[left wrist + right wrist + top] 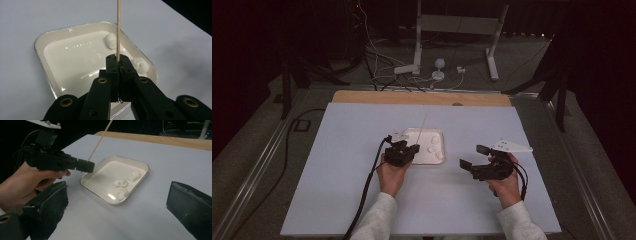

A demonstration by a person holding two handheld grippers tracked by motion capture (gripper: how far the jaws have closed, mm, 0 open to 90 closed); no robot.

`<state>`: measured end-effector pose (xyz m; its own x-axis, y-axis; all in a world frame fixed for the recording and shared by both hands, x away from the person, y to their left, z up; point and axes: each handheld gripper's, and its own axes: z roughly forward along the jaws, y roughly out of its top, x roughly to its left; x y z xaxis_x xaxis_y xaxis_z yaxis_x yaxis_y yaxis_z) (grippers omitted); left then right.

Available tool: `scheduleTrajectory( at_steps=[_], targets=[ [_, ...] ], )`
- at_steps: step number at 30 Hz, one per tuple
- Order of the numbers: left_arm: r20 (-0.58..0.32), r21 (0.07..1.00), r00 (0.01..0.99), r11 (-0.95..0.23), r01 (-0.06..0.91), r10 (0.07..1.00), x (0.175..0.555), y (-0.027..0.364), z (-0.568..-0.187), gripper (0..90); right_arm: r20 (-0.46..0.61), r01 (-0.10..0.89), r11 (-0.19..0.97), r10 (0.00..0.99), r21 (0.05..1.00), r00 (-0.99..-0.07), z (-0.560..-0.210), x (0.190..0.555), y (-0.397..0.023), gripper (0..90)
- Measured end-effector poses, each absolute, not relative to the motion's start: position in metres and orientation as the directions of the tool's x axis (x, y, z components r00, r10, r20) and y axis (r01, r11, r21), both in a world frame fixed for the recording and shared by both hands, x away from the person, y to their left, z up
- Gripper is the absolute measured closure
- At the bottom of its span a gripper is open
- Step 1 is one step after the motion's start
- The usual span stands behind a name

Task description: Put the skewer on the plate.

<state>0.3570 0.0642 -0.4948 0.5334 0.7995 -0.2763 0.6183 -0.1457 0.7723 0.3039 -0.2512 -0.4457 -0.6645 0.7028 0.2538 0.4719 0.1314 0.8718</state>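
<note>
A shallow white tray point(438, 134) sits mid-table with three white marshmallow-like lumps in its right half. Two of the lumps point(111, 40) point(141, 65) lie just past my left gripper's jaws. My left gripper point(117, 61) is shut on a thin wooden skewer point(118, 27) that points up and away over the tray. From the right gripper view, the left gripper point(85, 166) hovers at the tray's point(98, 195) near-left rim with the skewer point(98, 141) slanting upward. My right gripper point(474, 156) stands open to the right of the tray, with nothing between its jaws.
The light blue board point(337, 150) covers the table, with a wooden strip point(422, 97) along its far edge. Cables and a white stand point(452, 30) lie on the floor beyond. A cable point(372, 180) trails from the left gripper toward the front.
</note>
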Motion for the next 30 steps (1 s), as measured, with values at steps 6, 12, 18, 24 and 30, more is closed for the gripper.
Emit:
scheduleTrajectory(
  at_steps=[6, 12, 18, 24, 30],
  targets=[
    [-0.310, 0.742, 0.495, -0.119, 0.660, 0.811, 0.360, 0.067, -0.505, 89.0, 0.253, 0.468, 0.130, 0.701, 0.874, -0.667, -0.445, 0.303, -0.251, 3.7],
    [-0.315, 0.739, 0.489, -0.113, 0.664, 0.813, 0.360, 0.066, -0.509, 65.6, 0.251, 0.468, 0.134, 0.700, 0.874, -0.669, -0.445, 0.303, -0.250, 3.7],
    [-0.350, 0.750, 0.495, -0.079, 0.657, 0.795, 0.361, 0.070, -0.504, 38.5, 0.251, 0.466, 0.134, 0.698, 0.874, -0.671, -0.444, 0.303, -0.250, 3.7],
    [-0.337, 0.781, 0.519, -0.074, 0.620, 0.786, 0.357, 0.076, -0.494, 21.2, 0.248, 0.467, 0.140, 0.697, 0.873, -0.672, -0.446, 0.303, -0.249, 3.7],
    [-0.315, 0.822, 0.568, -0.081, 0.563, 0.760, 0.347, 0.085, -0.478, 12.0, 0.249, 0.472, 0.144, 0.698, 0.870, -0.672, -0.447, 0.303, -0.248, 3.7]
  ],
)
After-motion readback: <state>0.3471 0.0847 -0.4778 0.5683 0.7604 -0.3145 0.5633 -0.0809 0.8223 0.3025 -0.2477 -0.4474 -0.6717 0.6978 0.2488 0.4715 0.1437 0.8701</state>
